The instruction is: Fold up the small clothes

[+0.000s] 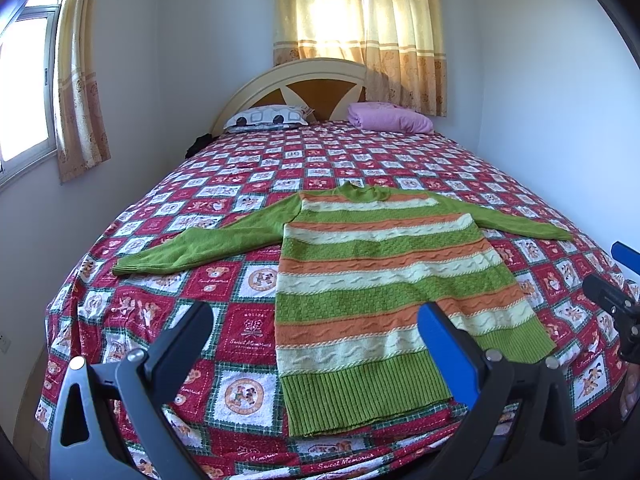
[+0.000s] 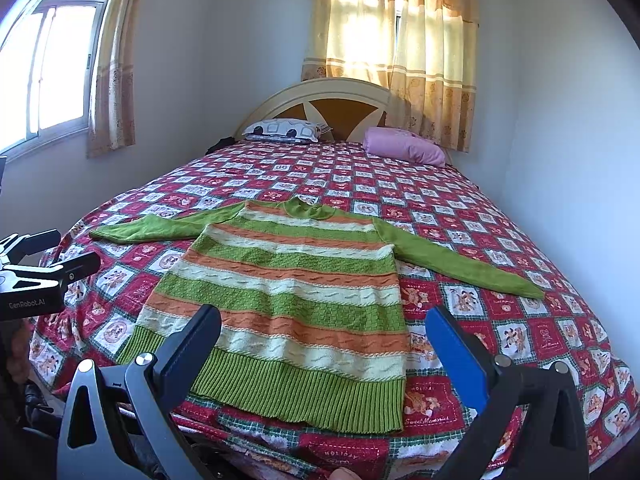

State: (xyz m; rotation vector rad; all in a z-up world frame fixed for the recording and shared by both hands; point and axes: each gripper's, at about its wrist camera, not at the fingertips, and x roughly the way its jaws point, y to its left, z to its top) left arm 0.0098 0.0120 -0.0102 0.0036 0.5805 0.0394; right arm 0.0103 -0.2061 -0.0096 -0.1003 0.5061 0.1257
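Green-orange-cream striped sweater (image 1: 384, 296) flat on bed (image 1: 224, 200), sleeves spread; we hold left gripper (image 1: 316, 332) and right gripper (image 2: 324, 332) wide, empty.

A green, orange and cream striped sweater (image 1: 384, 292) lies flat, unfolded, both sleeves spread, hem nearest.

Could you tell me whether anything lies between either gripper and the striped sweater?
Nothing visible does. The striped sweater lies flat on the patterned bedspread, both sleeves spread; the left gripper and right gripper hang open just before its hem.
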